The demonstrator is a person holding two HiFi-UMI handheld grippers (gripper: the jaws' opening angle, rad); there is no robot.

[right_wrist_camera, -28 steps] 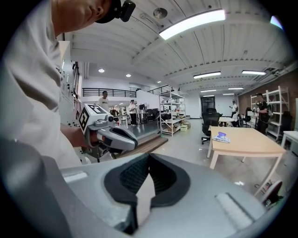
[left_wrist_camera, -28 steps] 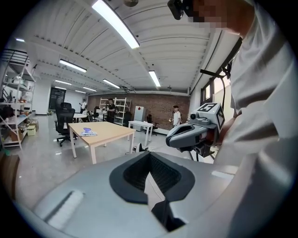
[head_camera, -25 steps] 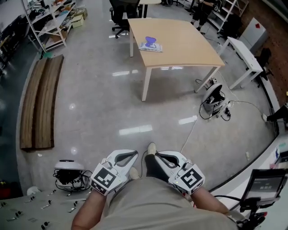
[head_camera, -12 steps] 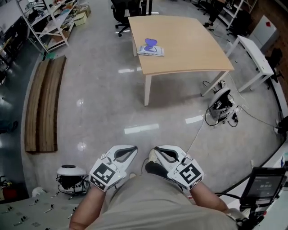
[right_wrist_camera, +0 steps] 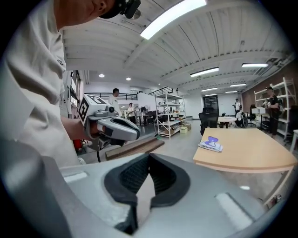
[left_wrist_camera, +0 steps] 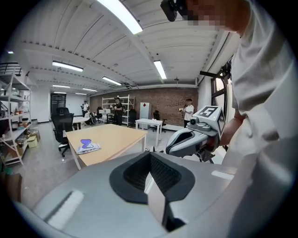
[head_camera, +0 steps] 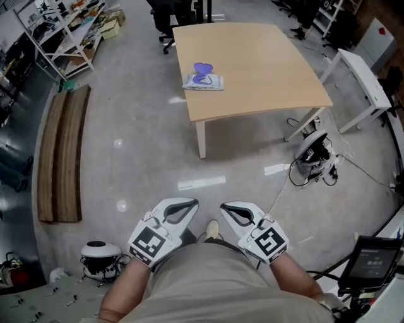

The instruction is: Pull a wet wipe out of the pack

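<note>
Room: open workshop with a glossy grey floor (head_camera: 139, 158), strip lights on a white ceiling and a brick wall at the far end.
Desk: light wooden desk (head_camera: 265, 69) on white legs, standing well ahead of the person.
Wet wipe pack: 1 flat pale pack (head_camera: 203, 82) with a purple part on top lies on the desk, close to the desk's left edge as the head view shows it, roughly midway along that edge. Nothing touches it.
Left gripper: left gripper (left_wrist_camera: 150, 155) has its 2 jaws brought together at the tips; only the hollow of the black pads shows between them, and it has hold of nothing.
Right gripper: right gripper (right_wrist_camera: 148, 155) likewise has its jaws closed tip to tip, with nothing between them.
Position of grippers: both are held low and close to the person's body, side by side, jaws pointing forward toward the desk. Both are well apart from the desk and the pack.
Person: pale shirt fills the bottom of the head view; 1 shoe (head_camera: 213, 228) shows on the floor between the 2 grippers.
Left of floor: long wooden bench (head_camera: 60, 151) and, beyond it, a white shelving rack (head_camera: 66, 31) loaded with assorted items.
Right of desk: white bench (head_camera: 363, 79); a small device with a tangle of cables (head_camera: 312, 154) lies on the floor by the desk's near right corner.
Far side: black office chair (head_camera: 169, 16) behind the desk's far left corner.
Lower right: dark monitor (head_camera: 374, 260).
</note>
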